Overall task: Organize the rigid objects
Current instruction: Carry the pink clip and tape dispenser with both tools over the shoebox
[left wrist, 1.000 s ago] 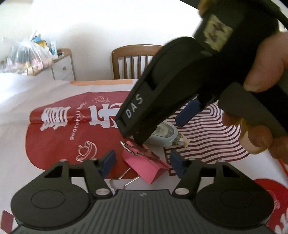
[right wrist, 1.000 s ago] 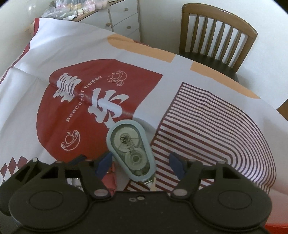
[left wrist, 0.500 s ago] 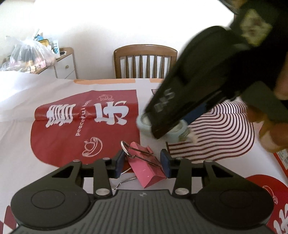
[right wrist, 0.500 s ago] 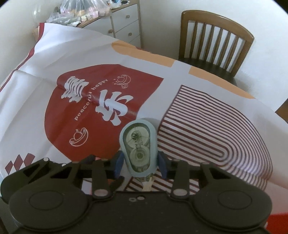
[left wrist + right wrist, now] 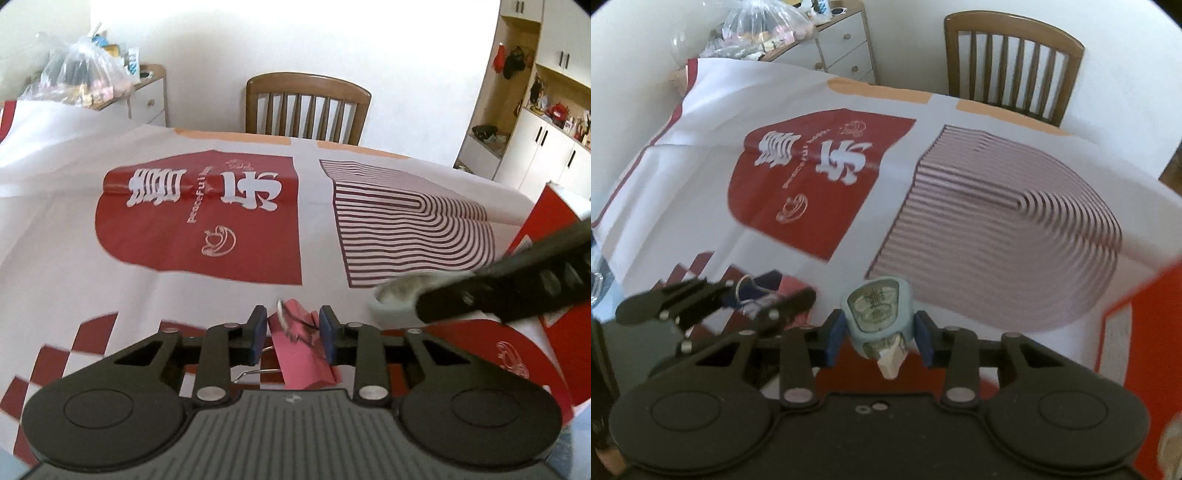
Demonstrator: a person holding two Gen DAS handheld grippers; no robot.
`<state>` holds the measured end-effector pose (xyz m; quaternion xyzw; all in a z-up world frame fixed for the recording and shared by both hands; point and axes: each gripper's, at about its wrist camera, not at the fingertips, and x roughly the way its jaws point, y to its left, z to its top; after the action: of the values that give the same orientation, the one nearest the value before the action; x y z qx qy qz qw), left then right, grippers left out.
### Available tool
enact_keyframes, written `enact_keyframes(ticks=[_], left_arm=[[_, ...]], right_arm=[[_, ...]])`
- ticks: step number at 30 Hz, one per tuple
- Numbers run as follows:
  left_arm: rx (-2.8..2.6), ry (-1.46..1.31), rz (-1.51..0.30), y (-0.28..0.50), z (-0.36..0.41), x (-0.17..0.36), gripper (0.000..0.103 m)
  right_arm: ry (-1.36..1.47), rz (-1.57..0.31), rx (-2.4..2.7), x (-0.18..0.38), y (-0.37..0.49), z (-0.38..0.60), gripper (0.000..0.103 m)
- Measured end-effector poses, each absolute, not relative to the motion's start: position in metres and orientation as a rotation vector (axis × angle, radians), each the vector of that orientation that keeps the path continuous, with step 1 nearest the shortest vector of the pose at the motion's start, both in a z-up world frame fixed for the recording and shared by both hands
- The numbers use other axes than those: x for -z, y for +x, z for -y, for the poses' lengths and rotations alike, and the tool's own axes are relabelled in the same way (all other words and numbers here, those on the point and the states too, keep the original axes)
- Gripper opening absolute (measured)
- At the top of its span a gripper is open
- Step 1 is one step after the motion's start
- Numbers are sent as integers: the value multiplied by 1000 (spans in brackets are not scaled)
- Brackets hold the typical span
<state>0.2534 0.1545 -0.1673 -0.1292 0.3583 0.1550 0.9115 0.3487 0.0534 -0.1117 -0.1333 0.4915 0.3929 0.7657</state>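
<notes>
A pink binder clip (image 5: pixel 303 365) with wire handles sits between the blue pads of my left gripper (image 5: pixel 291 316). The jaws are closing and the pads press on its sides, holding it above the tablecloth (image 5: pixel 184 295). My right gripper (image 5: pixel 878 325) is shut on a light blue correction tape dispenser (image 5: pixel 876 310), whose white tip points back at the camera. In the right wrist view the left gripper (image 5: pixel 750 295) hangs low on the left with the clip. The left wrist view shows the right gripper (image 5: pixel 517 284) as a blurred black bar at the right edge, with the dispenser (image 5: pixel 393 297) under it.
A printed red, white and striped cloth covers the table. A wooden chair (image 5: pixel 308 107) stands at the far side. A red box (image 5: pixel 1145 332) sits at the right edge. A cabinet (image 5: pixel 846 48) with a plastic bag on it stands at the back left.
Both grippers closed, the left on the pink clip and the right on the tape dispenser, and lifted them. The right gripper swung away to the right edge of the left wrist view.
</notes>
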Motion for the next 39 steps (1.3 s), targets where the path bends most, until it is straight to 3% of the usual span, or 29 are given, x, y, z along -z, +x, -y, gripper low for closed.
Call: enact_keyframes(ticks=[7,9,19,21,22,33,36,38,39], left_arm=[[-303,-277,-750,236,-142,157,29],[-299,-286,-743,234,-141,151,23],[-269,-303,-732,218,-132,133,23],[-257,-310,-728,212,-130,129,19],[-250,-313,-727,209,-129,127,5],[-190,-218,-723,202,-118,117,6],[-171,-146,-720,208,-109,117,27],[-160,-156,-707,212,-109,120,75],[-160,-169,-696,213,-110,122,82]], right_arm=[[-238,-1066,-831,104,319,-15,39],[-233,-1063,-830,101,310,-7,39],[-183,-999,-821,73,289,29,39],[-185,-983,-825,68,284,37,39],[-187,-977,-825,66,281,40,39],[-178,-983,-820,65,270,65,39],[-176,-987,-826,67,267,66,39],[-167,-993,-826,68,266,67,39],[-162,-997,-826,68,266,67,39]])
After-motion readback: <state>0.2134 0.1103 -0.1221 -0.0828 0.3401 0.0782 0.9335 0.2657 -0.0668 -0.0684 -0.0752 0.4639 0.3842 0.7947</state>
